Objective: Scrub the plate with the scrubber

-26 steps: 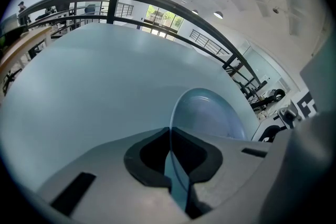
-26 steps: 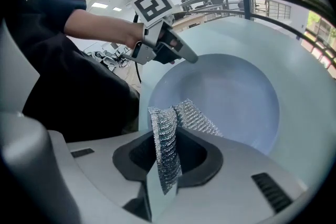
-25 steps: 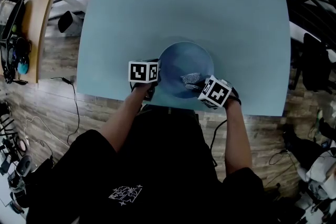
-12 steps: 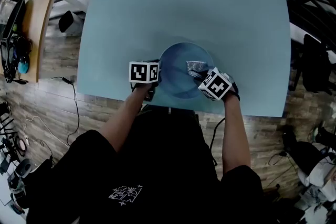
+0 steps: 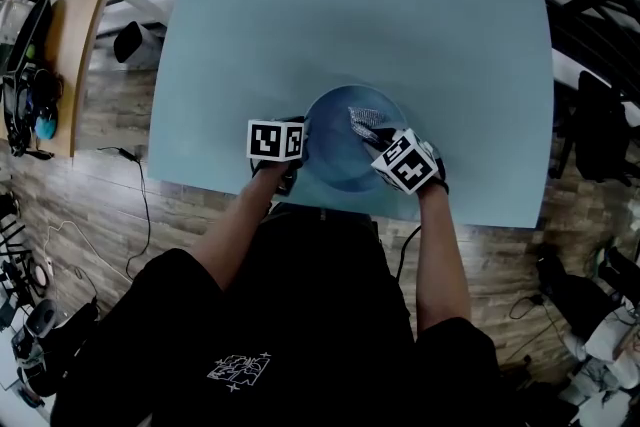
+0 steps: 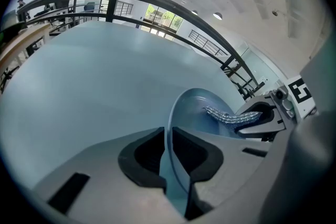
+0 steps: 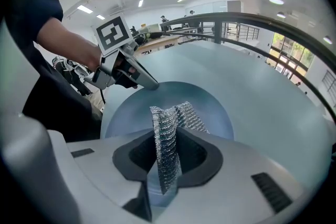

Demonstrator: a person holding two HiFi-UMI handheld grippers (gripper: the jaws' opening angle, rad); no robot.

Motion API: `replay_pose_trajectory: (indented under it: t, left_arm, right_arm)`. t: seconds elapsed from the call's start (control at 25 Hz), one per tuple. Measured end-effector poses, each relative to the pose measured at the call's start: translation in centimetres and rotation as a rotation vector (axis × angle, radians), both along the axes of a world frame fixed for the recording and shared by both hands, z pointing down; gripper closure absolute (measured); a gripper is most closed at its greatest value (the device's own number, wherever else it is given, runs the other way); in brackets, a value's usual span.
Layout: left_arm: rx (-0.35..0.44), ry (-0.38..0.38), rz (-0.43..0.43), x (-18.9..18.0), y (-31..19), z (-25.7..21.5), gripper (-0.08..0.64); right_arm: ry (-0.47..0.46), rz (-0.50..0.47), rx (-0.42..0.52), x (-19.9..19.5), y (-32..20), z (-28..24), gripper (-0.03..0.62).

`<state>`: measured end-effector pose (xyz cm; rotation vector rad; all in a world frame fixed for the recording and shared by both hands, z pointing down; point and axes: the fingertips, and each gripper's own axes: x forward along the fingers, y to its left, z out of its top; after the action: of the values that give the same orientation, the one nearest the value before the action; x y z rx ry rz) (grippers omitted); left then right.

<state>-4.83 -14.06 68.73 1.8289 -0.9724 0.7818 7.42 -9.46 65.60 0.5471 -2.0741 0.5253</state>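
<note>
Here, from above, a smooth, pale blue-grey table (image 5: 350, 15) with rounded corners fills the upper scene. At the left, the left gripper (image 5: 298, 155), grey plastic topped by a black-and-white marker cube (image 5: 275, 140), has its two dark rubbery pads closed on the thin left rim of a round, glossy blue plate (image 5: 335, 167). These jaws have just been opening a little, with the rim held between them. The plate sits on the table, close to the edge nearest the person.

At the right, the right gripper (image 5: 374, 138), of the same grey plastic and carrying its own marker cube, is clamped on a silvery, knitted metal-mesh scrubber (image 5: 362, 122). The scrubber is a crumpled strip, and its free end lies on the plate's upper right inner surface.

There are one plate, one scrubber, two grippers and two marker cubes.
</note>
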Motion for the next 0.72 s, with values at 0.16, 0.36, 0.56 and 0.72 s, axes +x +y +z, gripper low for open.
replay_pose_trajectory:
  t: [0.16,0.36,0.56,0.72]
  left_arm:
    - [0.011,0.008,0.007,0.0,-0.4,-0.3,0.492]
    - [0.049,0.015,0.008,0.0,-1.0,-1.4,0.442]
    - [0.071,0.008,0.016,-0.1,-1.3,-2.7,0.439]
    - [0.108,0.015,0.002,-0.5,-2.0,-4.3,0.439]
  right_arm:
    - [-0.030,0.053,0.076,0.4,-1.1,-1.8,0.509]
    - [-0.133,0.185,0.140,1.5,-2.3,-4.2,0.509]
    - [-0.216,0.288,0.135,2.6,-2.1,-5.2,0.509]
    - [-0.327,0.405,0.144,3.5,-2.3,-6.9,0.509]
